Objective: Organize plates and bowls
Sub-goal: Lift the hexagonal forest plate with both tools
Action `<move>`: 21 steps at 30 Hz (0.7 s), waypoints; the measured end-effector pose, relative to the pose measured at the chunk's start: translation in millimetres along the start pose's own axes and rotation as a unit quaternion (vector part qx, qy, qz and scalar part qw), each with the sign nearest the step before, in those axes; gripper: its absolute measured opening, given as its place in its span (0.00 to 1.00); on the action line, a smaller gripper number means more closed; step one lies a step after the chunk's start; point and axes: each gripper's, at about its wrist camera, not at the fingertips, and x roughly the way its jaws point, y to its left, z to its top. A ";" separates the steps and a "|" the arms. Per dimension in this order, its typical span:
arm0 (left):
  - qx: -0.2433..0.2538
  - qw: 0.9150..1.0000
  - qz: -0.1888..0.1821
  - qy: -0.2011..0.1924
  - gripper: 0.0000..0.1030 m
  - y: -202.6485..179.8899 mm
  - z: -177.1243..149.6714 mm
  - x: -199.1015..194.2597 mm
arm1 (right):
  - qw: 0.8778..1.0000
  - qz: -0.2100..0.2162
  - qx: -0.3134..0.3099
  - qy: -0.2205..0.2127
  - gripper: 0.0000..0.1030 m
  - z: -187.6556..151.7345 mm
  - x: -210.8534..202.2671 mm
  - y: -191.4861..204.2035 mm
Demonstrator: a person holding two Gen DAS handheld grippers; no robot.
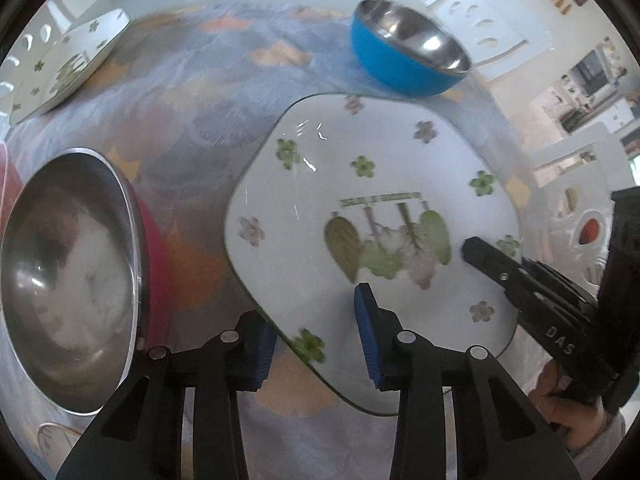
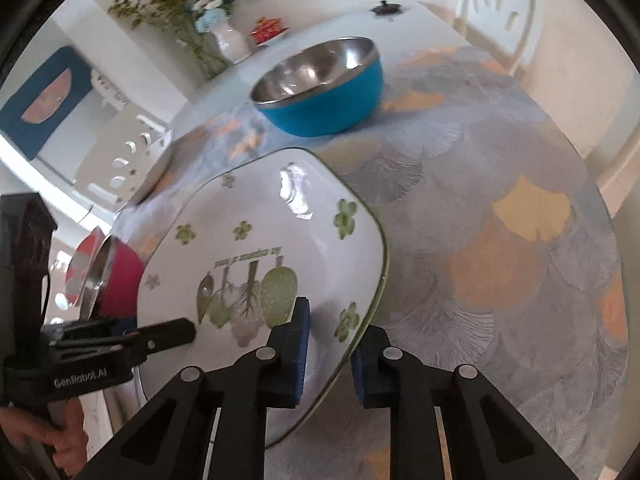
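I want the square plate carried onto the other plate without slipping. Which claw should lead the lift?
Right, probably. The right claw is shut on the plate rim, one pad above and one below. The left claw straddles the opposite edge, its pads looking less tightly closed.

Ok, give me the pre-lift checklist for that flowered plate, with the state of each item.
1. Right gripper clamped on the flowered plate rim: ok, pads either side of the edge.
2. Left gripper clamped on the opposite rim: cannot tell; rim sits between the pads, contact unclear.
3. Plate carries nothing: ok.
4. Red bowl clear of the plate: ok, beside it with cloth between.
5. Blue bowl clear of the plate: ok, beyond the far edge.
6. Second flowered plate free to stack onto: ok, nothing on it.
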 end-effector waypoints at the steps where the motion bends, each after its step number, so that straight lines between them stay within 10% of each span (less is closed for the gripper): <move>1: 0.008 1.000 -0.003 -0.004 0.32 -0.5 -1.1 -3.0 | 1.000 0.003 -0.005 -0.002 0.17 0.3 -1.6 1.7; 21: 0.027 0.998 -0.041 -0.031 0.32 -21.5 -18.0 -35.2 | 0.999 0.019 -0.040 -0.017 0.17 -0.1 -38.3 13.1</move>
